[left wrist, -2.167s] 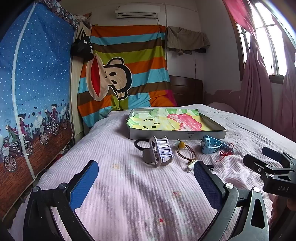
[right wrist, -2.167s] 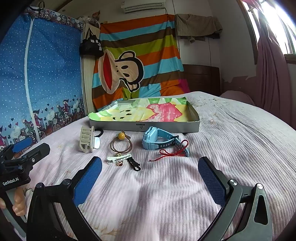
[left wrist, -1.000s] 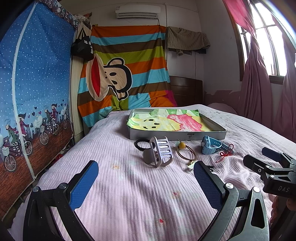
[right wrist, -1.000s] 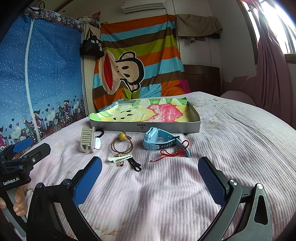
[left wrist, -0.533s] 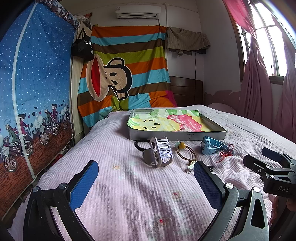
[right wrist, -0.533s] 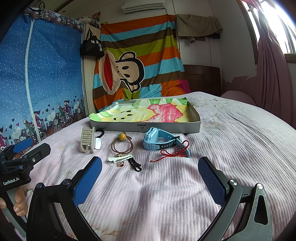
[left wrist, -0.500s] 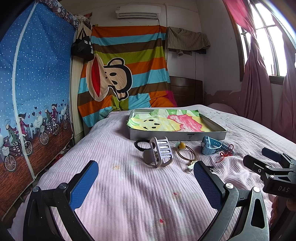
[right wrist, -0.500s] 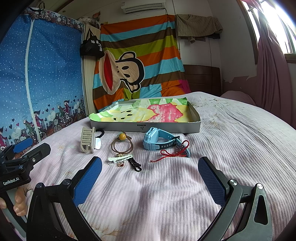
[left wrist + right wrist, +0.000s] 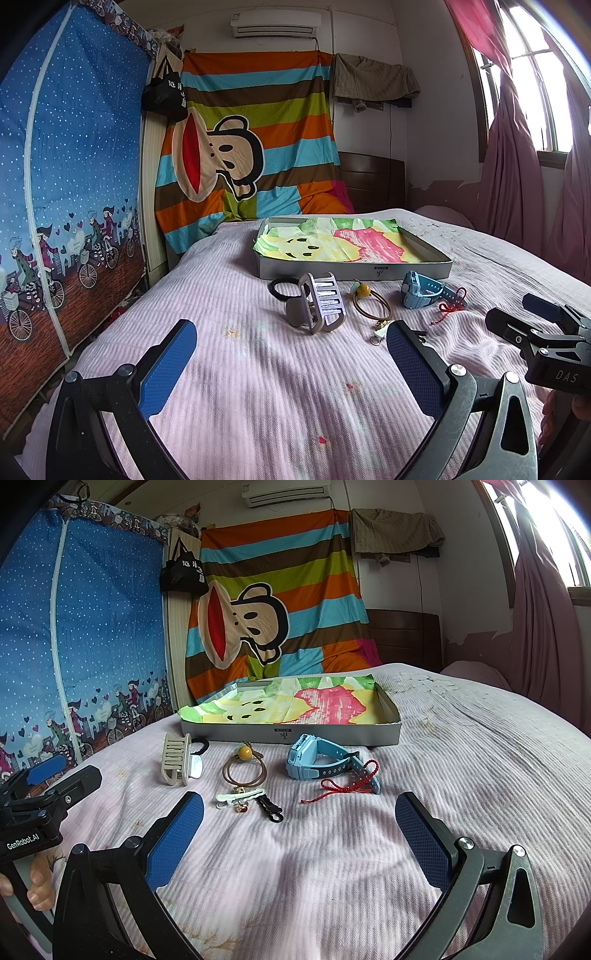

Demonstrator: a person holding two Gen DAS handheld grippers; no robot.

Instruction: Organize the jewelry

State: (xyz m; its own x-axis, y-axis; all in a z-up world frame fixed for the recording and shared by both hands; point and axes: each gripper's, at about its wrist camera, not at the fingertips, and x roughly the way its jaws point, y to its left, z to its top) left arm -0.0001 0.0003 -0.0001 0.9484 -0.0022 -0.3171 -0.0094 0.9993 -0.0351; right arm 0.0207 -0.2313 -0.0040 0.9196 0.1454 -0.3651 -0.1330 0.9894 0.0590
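both grippers, left (image 9: 291,354) and right (image 9: 299,823), gape empty; left's finger hides the clips (image 9: 240,796).

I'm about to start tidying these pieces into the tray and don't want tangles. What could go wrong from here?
1. The thin red cord bracelet lies against the light-blue watch; lifting one may drag the other.
2. The small black clip and white clip lie flat on soft bedding, so either open gripper could pinch fabric.

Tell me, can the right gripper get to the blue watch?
Probably yes. The right gripper is open and empty, and the blue watch lies straight ahead on the bed. Only a red string bracelet touches its strap.
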